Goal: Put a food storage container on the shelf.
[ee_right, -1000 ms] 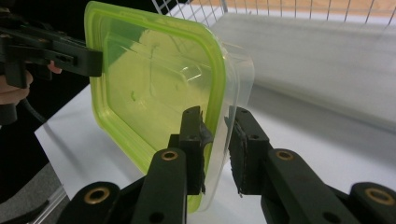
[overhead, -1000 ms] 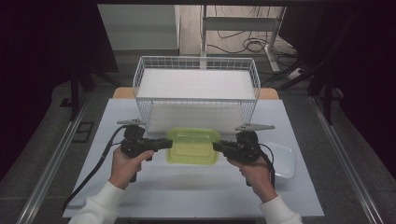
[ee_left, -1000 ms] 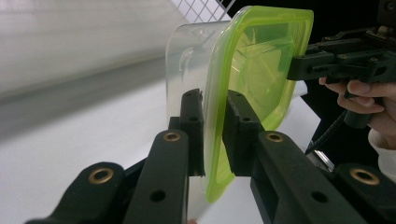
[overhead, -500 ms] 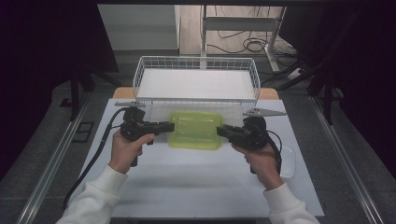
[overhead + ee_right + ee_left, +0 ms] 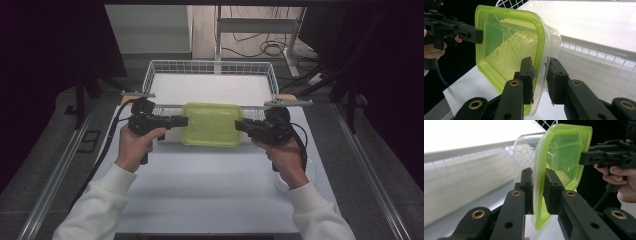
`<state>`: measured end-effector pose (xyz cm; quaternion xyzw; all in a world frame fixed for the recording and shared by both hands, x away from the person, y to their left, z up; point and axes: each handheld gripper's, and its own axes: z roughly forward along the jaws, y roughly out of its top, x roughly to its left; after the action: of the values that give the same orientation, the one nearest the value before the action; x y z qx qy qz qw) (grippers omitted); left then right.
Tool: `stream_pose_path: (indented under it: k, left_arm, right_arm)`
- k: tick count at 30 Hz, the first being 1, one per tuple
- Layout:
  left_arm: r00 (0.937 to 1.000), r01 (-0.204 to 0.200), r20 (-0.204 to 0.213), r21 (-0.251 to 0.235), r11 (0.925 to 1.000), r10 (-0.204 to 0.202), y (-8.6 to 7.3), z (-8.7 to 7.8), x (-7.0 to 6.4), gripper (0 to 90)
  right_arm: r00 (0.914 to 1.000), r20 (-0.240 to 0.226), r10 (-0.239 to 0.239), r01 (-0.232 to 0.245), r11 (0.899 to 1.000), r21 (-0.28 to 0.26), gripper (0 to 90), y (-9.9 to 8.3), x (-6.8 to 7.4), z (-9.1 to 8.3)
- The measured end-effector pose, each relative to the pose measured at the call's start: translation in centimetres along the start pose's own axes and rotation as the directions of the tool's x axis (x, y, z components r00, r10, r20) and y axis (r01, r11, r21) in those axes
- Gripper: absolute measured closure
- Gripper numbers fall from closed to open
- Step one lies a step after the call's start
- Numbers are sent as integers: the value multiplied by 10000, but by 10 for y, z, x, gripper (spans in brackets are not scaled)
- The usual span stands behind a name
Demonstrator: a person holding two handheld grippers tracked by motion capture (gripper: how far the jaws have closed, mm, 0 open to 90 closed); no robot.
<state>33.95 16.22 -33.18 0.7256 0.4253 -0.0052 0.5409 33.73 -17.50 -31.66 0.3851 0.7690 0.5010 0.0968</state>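
A clear plastic container with a lime-green lid hangs in the air between my two grippers, just in front of the wire basket. My left gripper is shut on the lid's left rim, and my right gripper is shut on its right rim. In the left gripper view the jaws pinch the green rim of the container, with the right gripper at the far edge. In the right gripper view the jaws clamp the rim and clear wall of the container, and the left gripper holds the opposite side.
The white wire basket stands at the table's far side, its white floor bare. The white tabletop stretches toward the person. A clear rounded piece lies on the table by the right hand. Cables trail from both grippers.
Both grippers have carried the container away from the person and upward, from low over the table to the basket's front rail.
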Motion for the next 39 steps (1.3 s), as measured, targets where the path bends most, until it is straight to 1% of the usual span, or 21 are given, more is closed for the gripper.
stream_pose_path:
  k: [1, 2, 3, 4, 5, 6, 7, 9, 11, 14, 16, 21, 24, 25, 27, 30, 31, 34, 35, 38, 39]
  left_arm:
    - [10000, -74, -62, 17, 10000, 74, 6, 0, -1, 797]
    - [10000, -74, -62, 17, 10000, 74, 6, 0, -1, 797]
    - [9997, -193, -162, -3, 9998, 193, 13, 0, -1, 797]
    - [9997, -193, -162, -3, 9998, 193, 13, 0, -1, 796]
    - [9993, -255, -265, -20, 9997, 254, 20, -1, 0, 797]
    - [9993, -255, -265, -20, 9997, 254, 20, -1, 0, 796]
    - [9990, -289, -338, -29, 9996, 288, 27, -1, 2, 797]
    - [9989, -295, -353, -28, 9996, 294, 30, -1, 4, 796]
    - [9989, -276, -392, -35, 9996, 275, 38, 0, 8, 796]
    - [9987, -288, -416, -36, 9996, 286, 43, 2, 11, 796]
    - [9991, -264, -330, -113, 9996, 260, 48, 4, 16, 796]
    - [9998, -63, -188, -252, 9997, 58, 53, 10, 23, 797]
    - [9999, 31, -150, -260, 9997, -35, 56, 12, 26, 797]
    - [9998, 155, -101, -208, 9997, -157, 59, 14, 30, 797]
    - [9997, 241, -105, -173, 9996, -243, 63, 17, 33, 797]
    - [9997, 216, -135, -153, 9996, -219, 67, 19, 35, 797]
    - [9997, 186, -161, -110, 9998, -188, 72, 21, 38, 798]
    - [9997, 182, -177, -86, 9998, -184, 76, 22, 40, 798]
    - [9997, 171, -153, -33, 9998, -172, 80, 23, 44, 798]
    - [9995, 310, -111, 34, 9995, -310, 83, 27, 50, 798]
    - [9995, 310, -111, 34, 9995, -310, 83, 27, 50, 798]
  right_arm:
    - [10000, 25, -20, 20, 10000, -46, 747, 4, -1, 0]
    - [10000, 26, -20, 20, 10000, -63, 748, 6, -2, 1]
    - [10000, 38, 11, -11, 9999, -105, 750, 9, -4, 1]
    - [10000, 38, 11, -11, 9999, -105, 750, 9, -4, 1]
    - [9999, 84, 56, -54, 9999, -154, 753, 15, -7, 4]
    - [9999, 84, 56, -54, 9999, -154, 753, 15, -7, 4]
    - [9999, 38, 123, -122, 9997, -188, 754, 20, -11, 9]
    - [9999, 4, 159, -159, 9997, -189, 754, 22, -12, 10]
    - [9993, -132, 359, -363, 9990, -261, 757, 31, -20, 15]
    - [9992, -136, 381, -385, 9988, -314, 757, 35, -23, 18]
    - [9988, -140, 463, -468, 9981, -398, 757, 42, -27, 20]
    - [9988, -70, 493, -496, 9979, -407, 759, 51, -33, 23]
    - [9984, -83, 566, -568, 9976, -392, 759, 54, -37, 25]
    - [9982, -97, 587, -591, 9975, -380, 759, 55, -39, 27]
    - [9983, -29, 587, -588, 9976, -362, 759, 57, -41, 29]
    - [9983, 34, 583, -582, 9977, -343, 759, 60, -43, 31]
    - [9980, 0, 631, -630, 9975, -308, 759, 63, -47, 33]
    - [9974, -60, 712, -714, 9970, -287, 760, 66, -51, 35]
    - [9956, -217, 909, -915, 9954, -287, 760, 67, -56, 38]
    - [9940, -340, 1039, -1050, 9939, -340, 760, 68, -60, 43]
    - [9940, -340, 1039, -1050, 9939, -340, 760, 68, -60, 43]
